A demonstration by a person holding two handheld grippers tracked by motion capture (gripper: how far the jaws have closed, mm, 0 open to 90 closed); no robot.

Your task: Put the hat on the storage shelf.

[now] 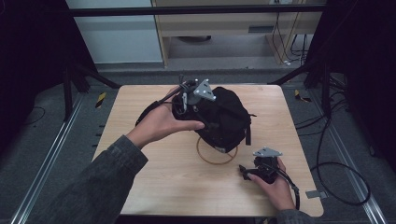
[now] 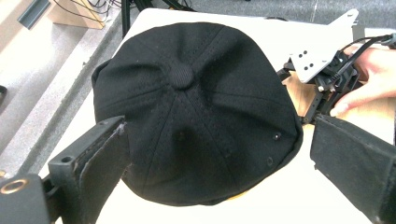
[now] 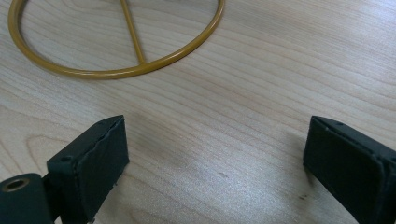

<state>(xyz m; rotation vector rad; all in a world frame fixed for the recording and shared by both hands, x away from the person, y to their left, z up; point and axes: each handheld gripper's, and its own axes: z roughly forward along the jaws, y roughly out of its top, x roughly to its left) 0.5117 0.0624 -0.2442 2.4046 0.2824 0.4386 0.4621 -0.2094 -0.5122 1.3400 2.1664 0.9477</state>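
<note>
Black cap [image 2: 196, 112], yellow ring base [image 3: 116, 70] beneath

left hand [image 1: 161, 122] reaches forward from a grey sleeve [image 1: 100, 179], its left gripper [image 2: 219, 154] raised with fingers [image 2: 100, 161] spread wide. right hand [image 1: 275, 185] rests low, right gripper [image 3: 217, 158] likewise wide apart.

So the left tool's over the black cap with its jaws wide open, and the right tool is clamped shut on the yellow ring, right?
Not quite. The right tool is not shut on the yellow ring: the right gripper view shows its jaws wide apart over bare wooden table, with the ring lying ahead of them, untouched. The rest holds: the left tool is over the black cap with its jaws wide open.
</note>
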